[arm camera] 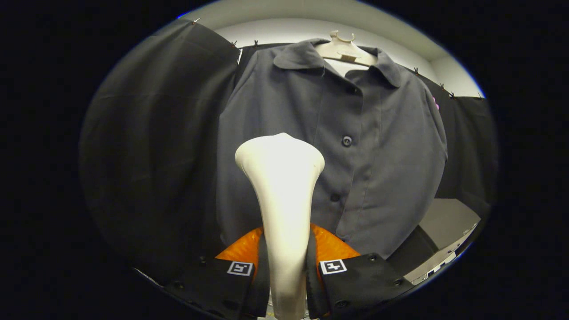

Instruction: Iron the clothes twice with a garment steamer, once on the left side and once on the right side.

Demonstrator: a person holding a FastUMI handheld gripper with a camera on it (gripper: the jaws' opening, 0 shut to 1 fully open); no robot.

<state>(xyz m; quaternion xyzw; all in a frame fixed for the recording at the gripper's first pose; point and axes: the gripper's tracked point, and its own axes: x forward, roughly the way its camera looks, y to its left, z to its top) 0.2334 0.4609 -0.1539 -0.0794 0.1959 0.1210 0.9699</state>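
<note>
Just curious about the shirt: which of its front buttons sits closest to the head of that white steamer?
The lower dark button, just beside the white plastic steamer head clamped in the jaws; the other button sits higher up the grey shirt.

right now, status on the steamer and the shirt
Gripper shut on garment steamer, head up. Steamer head over the dark shirt on its hanger, left of the button line; contact unclear. Nothing between them.
</note>
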